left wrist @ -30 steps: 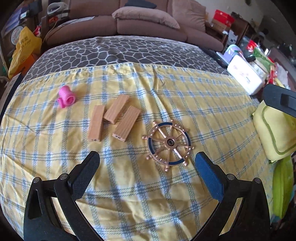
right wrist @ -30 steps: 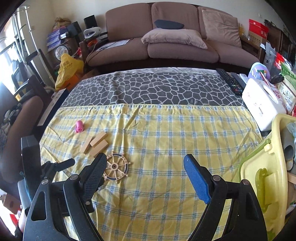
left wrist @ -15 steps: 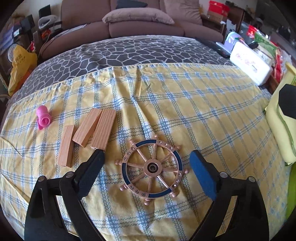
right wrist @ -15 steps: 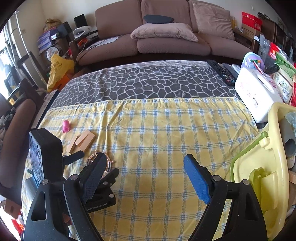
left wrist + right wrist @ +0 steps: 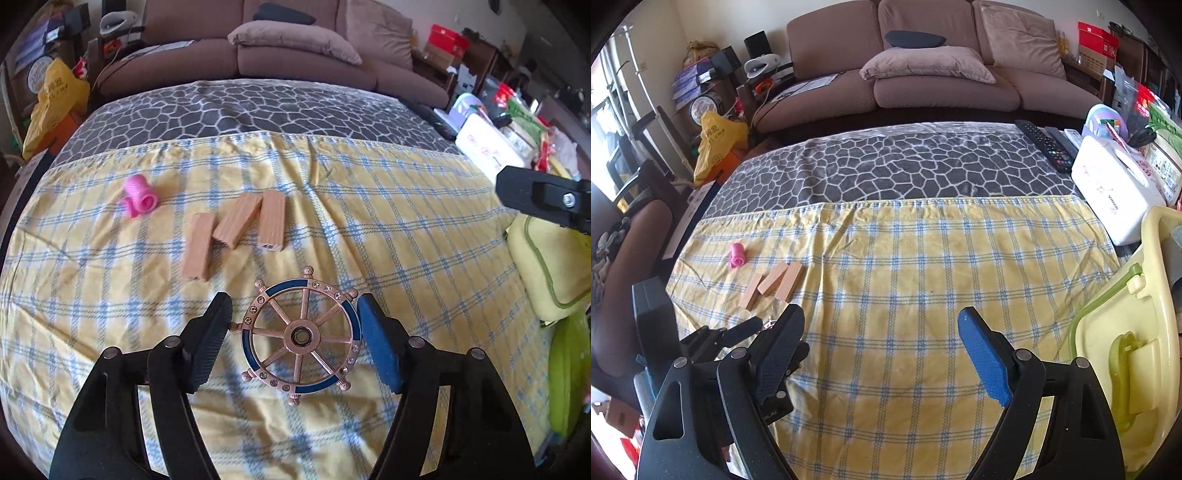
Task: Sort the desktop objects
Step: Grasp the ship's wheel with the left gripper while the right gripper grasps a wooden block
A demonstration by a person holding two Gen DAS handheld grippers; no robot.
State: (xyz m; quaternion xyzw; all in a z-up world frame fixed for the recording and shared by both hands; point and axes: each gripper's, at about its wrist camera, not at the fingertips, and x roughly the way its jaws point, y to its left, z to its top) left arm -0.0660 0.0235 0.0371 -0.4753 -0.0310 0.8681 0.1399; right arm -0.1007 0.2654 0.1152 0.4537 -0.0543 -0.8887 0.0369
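Both cams ride the grippers, pitched steeply down at the yellow checked cloth (image 5: 424, 236), facing the sofa (image 5: 923, 85). Left wrist view sits close over the cloth's near left part, ship's wheel (image 5: 301, 334) filling the space between its fingers. Right wrist view sits further right and takes in more: whole cloth width, yellow bin (image 5: 1123, 332) at its right edge. Shared: cloth, wooden blocks (image 5: 236, 229) (image 5: 774, 284), pink spool (image 5: 139, 195) (image 5: 737, 254), sofa. Left gripper (image 5: 768, 332) shows at the cloth's near left corner in the right view.

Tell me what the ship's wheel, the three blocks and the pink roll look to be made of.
Ship's wheel: probably metal, shiny copper-toned spokes and pegs, with glossy blue inlay on the rim, perhaps enamel.
Three blocks: wood by the look, pale, matte, with straight grain lines and ridged end faces.
Pink roll: unclear; smooth, evenly pink, perhaps plastic or rubber, too blurred to settle.
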